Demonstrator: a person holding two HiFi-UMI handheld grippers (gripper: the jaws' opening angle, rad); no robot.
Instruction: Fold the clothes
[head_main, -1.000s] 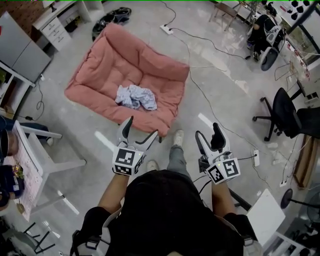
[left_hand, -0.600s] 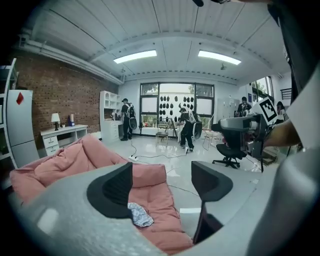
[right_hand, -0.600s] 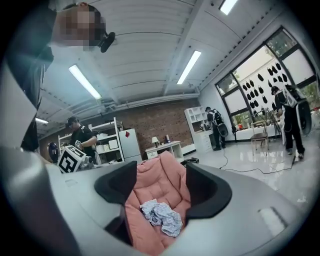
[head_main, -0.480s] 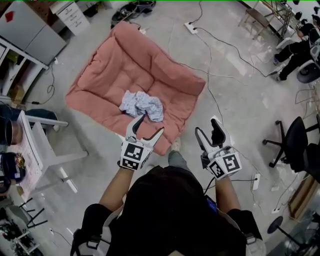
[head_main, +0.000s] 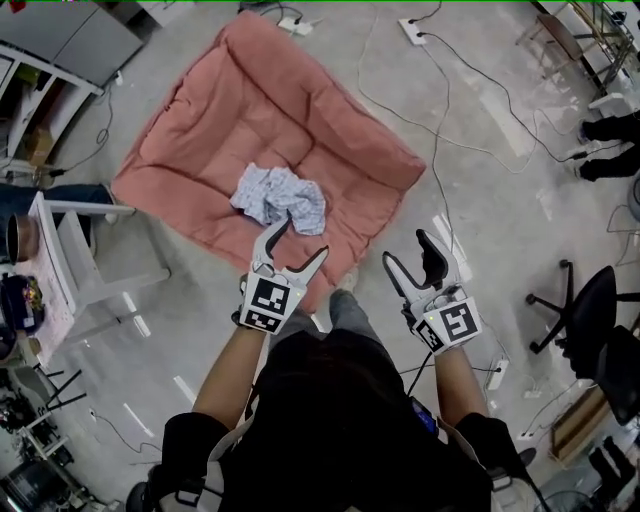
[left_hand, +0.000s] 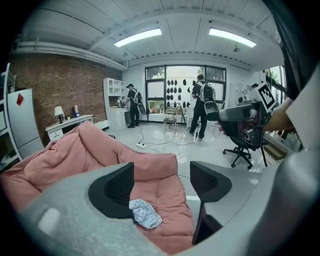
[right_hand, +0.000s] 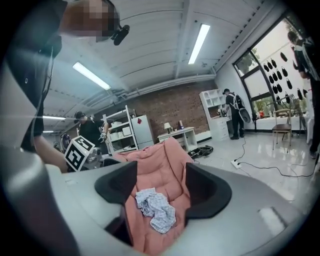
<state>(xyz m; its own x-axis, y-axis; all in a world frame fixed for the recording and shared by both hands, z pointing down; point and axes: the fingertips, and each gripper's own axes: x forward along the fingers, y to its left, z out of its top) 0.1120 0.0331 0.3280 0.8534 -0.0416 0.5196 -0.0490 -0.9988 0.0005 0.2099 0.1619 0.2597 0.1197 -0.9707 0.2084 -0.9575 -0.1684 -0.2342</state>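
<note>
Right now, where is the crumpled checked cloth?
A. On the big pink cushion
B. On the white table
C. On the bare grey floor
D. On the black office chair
A: the crumpled checked cloth lies on the middle of the big pink cushion, with pink showing all round it.

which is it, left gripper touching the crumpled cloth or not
Apart. The left gripper view shows the crumpled cloth far ahead on the cushion, beyond the left gripper, whose open jaws have just been closing with nothing between them.
</note>
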